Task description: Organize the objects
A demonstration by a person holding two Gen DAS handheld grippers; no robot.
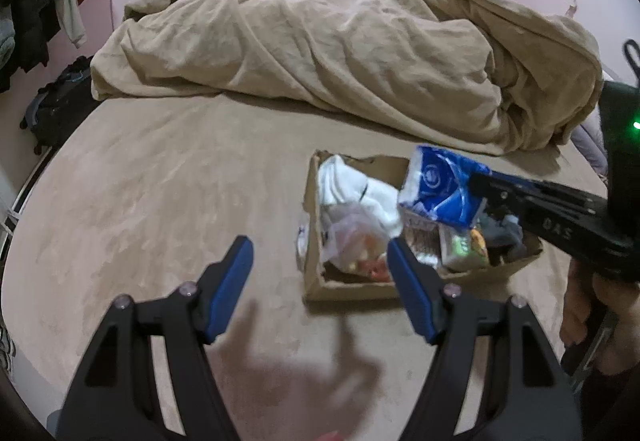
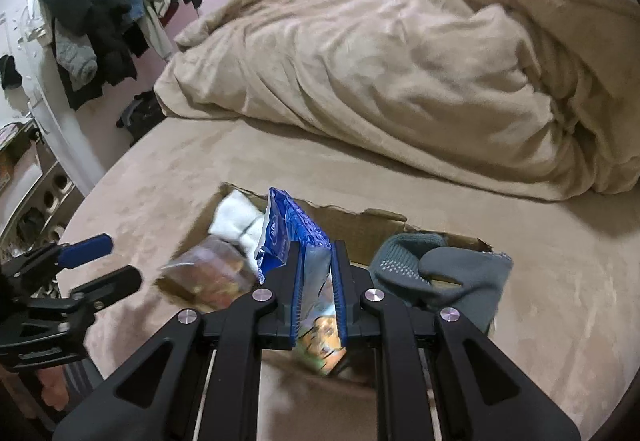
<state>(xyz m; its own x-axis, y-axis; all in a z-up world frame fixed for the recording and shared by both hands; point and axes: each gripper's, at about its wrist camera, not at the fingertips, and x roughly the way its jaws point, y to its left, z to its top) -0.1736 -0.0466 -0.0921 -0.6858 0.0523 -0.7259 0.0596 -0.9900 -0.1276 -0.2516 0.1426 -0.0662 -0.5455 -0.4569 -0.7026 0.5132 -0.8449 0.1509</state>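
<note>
From the left wrist, the blue tissue pack [image 1: 440,187] hung over the cardboard box [image 1: 352,285] on the bed [image 1: 160,201]; lowering it into the free middle gap looked wisest. The left tongs [image 1: 320,281] gaped wide, empty.

From the right wrist, the right tongs [image 2: 316,281] were clamped narrowly on the pack, above the grey socks [image 2: 440,265].

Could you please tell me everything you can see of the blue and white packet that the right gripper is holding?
The blue and white packet looks like soft, crinkly plastic film with a round white logo. The right gripper pinches its lower edge between blue-padded fingers, holding it roughly upright above the open cardboard box on the bed.
</note>
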